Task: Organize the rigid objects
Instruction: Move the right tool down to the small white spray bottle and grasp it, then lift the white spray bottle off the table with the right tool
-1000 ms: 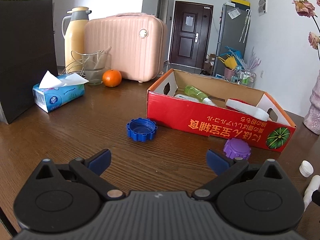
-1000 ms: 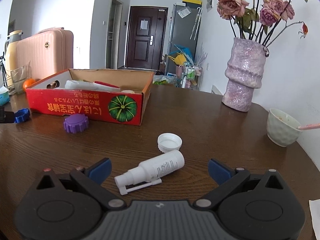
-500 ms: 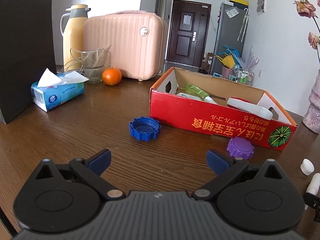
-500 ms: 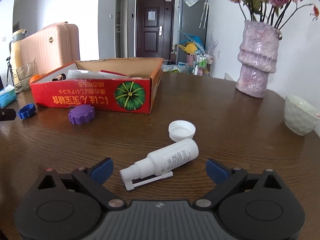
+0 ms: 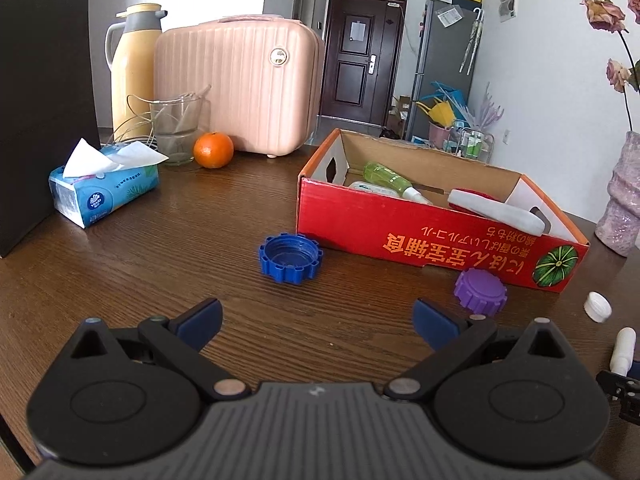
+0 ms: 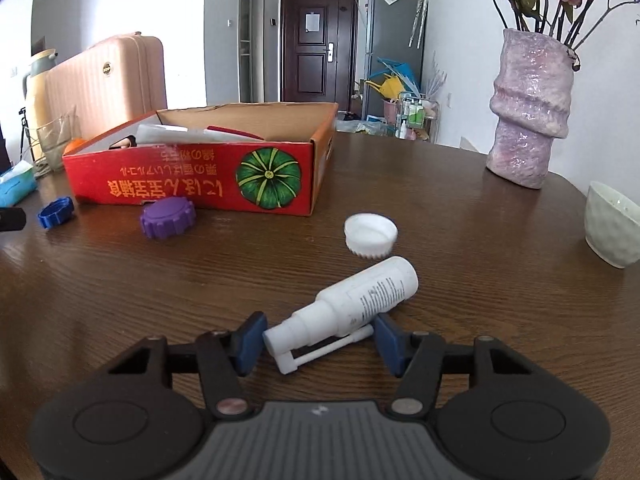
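Note:
A white spray bottle lies on the brown table between the fingers of my right gripper. The jaws are half closed around its nozzle end, with small gaps showing on both sides. A white cap lies just beyond it. A purple cap and a blue cap lie in front of the red cardboard box. My left gripper is open and empty, low over the table short of the blue cap and the purple cap. The red box holds bottles.
A pink vase with dried roses and a pale bowl stand at the right. A tissue pack, an orange, a glass, a thermos, a pink case and a black bag stand at the left.
My right gripper has moved forward over the spray bottle and its jaws have closed in from wide open to either side of the nozzle. The left gripper drifted slightly.

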`<move>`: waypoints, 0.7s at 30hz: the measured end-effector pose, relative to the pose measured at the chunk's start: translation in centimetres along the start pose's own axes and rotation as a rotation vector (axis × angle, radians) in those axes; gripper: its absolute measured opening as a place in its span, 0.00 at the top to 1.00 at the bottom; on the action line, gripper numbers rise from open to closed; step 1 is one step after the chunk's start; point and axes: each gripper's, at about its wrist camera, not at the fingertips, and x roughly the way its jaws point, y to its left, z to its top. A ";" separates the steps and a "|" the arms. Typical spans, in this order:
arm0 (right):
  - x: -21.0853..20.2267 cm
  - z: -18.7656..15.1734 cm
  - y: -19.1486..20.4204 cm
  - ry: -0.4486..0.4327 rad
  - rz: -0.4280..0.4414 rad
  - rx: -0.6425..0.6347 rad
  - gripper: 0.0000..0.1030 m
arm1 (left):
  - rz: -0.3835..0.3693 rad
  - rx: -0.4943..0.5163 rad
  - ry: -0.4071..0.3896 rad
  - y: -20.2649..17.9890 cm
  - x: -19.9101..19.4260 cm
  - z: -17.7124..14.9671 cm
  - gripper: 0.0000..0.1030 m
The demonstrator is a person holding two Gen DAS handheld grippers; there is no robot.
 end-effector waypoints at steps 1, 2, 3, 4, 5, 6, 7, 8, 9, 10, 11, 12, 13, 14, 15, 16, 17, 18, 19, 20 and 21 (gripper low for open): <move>0.0 0.0 0.0 0.000 -0.004 0.006 0.44 | -0.002 -0.002 0.001 0.1 0.0 0.0 0.00; 0.0 0.0 0.0 -0.001 -0.008 0.009 0.44 | -0.004 -0.004 0.002 0.2 0.0 0.1 0.00; -0.1 0.1 0.0 -0.005 -0.009 0.013 0.44 | -0.007 -0.007 0.004 0.3 0.0 0.1 0.00; -0.2 0.0 -0.1 -0.011 -0.011 0.018 0.44 | -0.010 -0.009 0.003 0.4 -0.1 0.1 0.00; -0.4 0.1 0.0 -0.018 -0.012 0.023 0.44 | -0.013 -0.010 0.001 0.5 -0.1 0.2 0.00; -0.6 0.1 0.0 -0.028 -0.011 0.027 0.44 | -0.016 -0.011 0.000 0.5 -0.2 0.2 0.00; -0.7 0.1 0.1 -0.036 -0.012 0.029 0.44 | -0.020 -0.013 -0.001 0.6 -0.2 0.2 0.00; -0.9 0.1 0.2 -0.045 -0.013 0.031 0.44 | -0.023 -0.013 -0.003 0.6 -0.3 0.3 0.00; -1.1 0.1 0.3 -0.050 -0.011 0.031 0.44 | -0.023 -0.014 -0.003 0.7 -0.3 0.3 0.00; -1.2 0.0 0.5 -0.055 -0.010 0.031 0.44 | -0.025 -0.015 -0.004 0.8 -0.4 0.3 0.00; -1.3 0.0 0.6 -0.058 -0.010 0.031 0.44 | -0.028 -0.017 -0.004 0.9 -0.4 0.4 0.00; -1.4 0.0 0.8 -0.060 -0.008 0.031 0.44 | -0.029 -0.018 -0.003 0.9 -0.4 0.4 0.00; -1.5 -0.1 1.0 -0.062 -0.008 0.032 0.44 | -0.029 -0.019 -0.003 1.0 -0.4 0.4 0.00; -1.6 -0.1 1.1 -0.065 -0.007 0.035 0.44 | -0.031 -0.020 -0.003 1.1 -0.4 0.5 0.00; -1.8 -0.1 1.3 -0.070 -0.006 0.039 0.44 | -0.032 -0.021 -0.004 1.2 -0.5 0.5 0.00; -2.0 -0.2 1.4 -0.078 -0.003 0.043 0.44 | -0.034 -0.022 -0.005 1.3 -0.5 0.5 0.00; -2.3 -0.1 1.5 -0.087 -0.001 0.047 0.44 | -0.036 -0.024 -0.007 1.4 -0.6 0.6 0.00; -2.6 -0.1 1.6 -0.099 0.001 0.053 0.44 | -0.038 -0.025 -0.008 1.4 -0.6 0.6 0.00; -2.8 -0.1 1.6 -0.110 0.003 0.059 0.44 | -0.040 -0.027 -0.010 1.6 -0.7 0.7 0.00; -3.1 -0.1 1.7 -0.120 0.005 0.065 0.45 | -0.043 -0.028 -0.011 1.7 -0.7 0.7 0.00; -3.3 -0.1 1.8 -0.127 0.006 0.071 0.45 | -0.044 -0.030 -0.011 1.8 -0.7 0.8 0.00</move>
